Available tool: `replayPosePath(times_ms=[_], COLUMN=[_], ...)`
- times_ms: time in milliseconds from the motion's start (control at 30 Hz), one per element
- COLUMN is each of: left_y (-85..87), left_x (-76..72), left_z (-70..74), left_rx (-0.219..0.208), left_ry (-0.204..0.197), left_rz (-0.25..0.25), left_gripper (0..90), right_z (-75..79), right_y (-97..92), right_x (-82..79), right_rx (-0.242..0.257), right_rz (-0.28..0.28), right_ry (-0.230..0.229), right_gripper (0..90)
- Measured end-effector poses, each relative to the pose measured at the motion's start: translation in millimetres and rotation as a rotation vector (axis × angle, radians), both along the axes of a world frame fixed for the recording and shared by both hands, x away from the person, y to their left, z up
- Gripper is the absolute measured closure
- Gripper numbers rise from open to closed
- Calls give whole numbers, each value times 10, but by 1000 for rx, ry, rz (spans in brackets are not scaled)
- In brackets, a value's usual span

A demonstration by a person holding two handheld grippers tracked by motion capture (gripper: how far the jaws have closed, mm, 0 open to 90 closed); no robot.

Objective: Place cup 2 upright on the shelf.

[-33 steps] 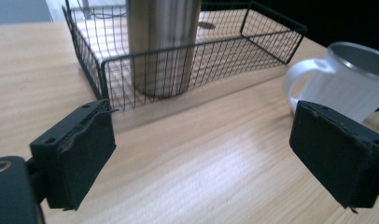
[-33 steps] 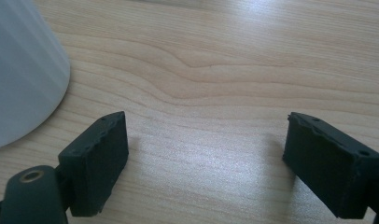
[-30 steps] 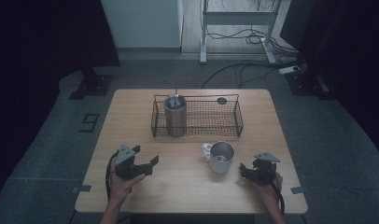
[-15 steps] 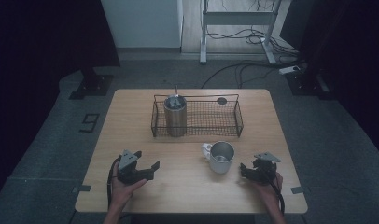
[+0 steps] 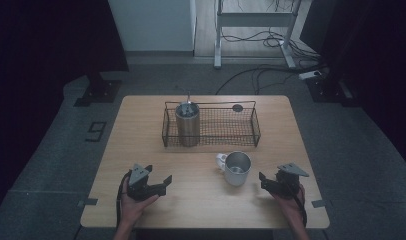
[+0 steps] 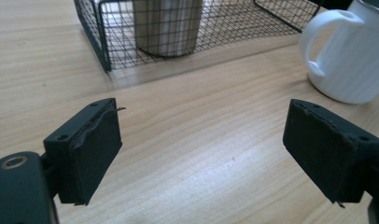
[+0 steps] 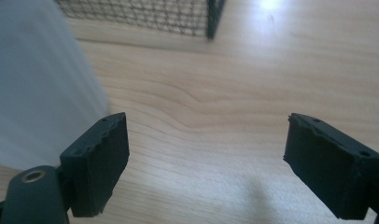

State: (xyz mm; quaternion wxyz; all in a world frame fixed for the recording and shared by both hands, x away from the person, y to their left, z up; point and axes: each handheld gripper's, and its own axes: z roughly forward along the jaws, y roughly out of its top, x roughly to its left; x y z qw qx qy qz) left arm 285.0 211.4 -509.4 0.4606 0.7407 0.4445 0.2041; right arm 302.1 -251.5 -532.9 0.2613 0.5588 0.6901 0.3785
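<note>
One white mug stands upright on the table, mouth up, handle toward the left, in front of the wire basket. Left claw lies low and level, spread and empty, aimed right toward the mug; its jaws have just been closing. Right claw, spread and empty, points left, just beside the mug. One steel tumbler stands in the basket's left end.

One sign can be read: a dark figure 9 is marked on the grey floor, just left of the counter. The mug, the metal cup and the wire basket carry no readable text.
</note>
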Motion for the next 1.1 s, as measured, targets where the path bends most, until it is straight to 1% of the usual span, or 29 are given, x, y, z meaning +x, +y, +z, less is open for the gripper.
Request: replayPosePath(times_ms=[133, 167, 233, 300, 400, 467, 500, 567, 667, 800, 867, 933, 1100], left_y=[-8, -8, -9, -9, -13, -12, -11, -6, -6, -4, 0, 3, 4], left_x=[-10, -9, -3, 0, 0, 4, 7, 13, 12, 12, 11, 12, 17], left_z=[-14, -20, -33, -42, -46, -51, -56, -65, -71, -69, -68, -70, -80], left_rx=[6, 8, 8, 8, 7, 4, 3, 5, 11, 12, 11, 7, 2], left_ry=[6, 9, 21, 27, 31, 36, 39, 45, 49, 52, 52, 55, 63], left_rz=[4, 6, 15, 18, 14, 15, 19, 29, 36, 35, 36, 37, 39], left_gripper=[116, 116, 118, 123, 124, 125, 125, 126, 130, 133, 135, 140, 143], right_z=[90, 113, 168, 233, 338, 404, 434, 484, 534, 549, 542, 533, 508], right_y=[41, 51, 72, 109, 159, 196, 219, 269, 367, 469, 511, 557, 671], right_x=[-32, -39, -56, -85, -135, -168, -183, -206, -230, -227, -211, -193, -150], right_rx=[23, 35, 85, 83, 105, 110, 119, 150, 147, 140, 134, 127, 101], right_rz=[21, 26, 46, 54, 76, 91, 100, 137, 172, 194, 197, 213, 225], right_ry=[-22, -23, -22, -36, -64, -81, -87, -93, -99, -101, -90, -74, -62], right_gripper=[133, 133, 131, 130, 131, 130, 130, 127, 119, 95, 61, 40, 2])
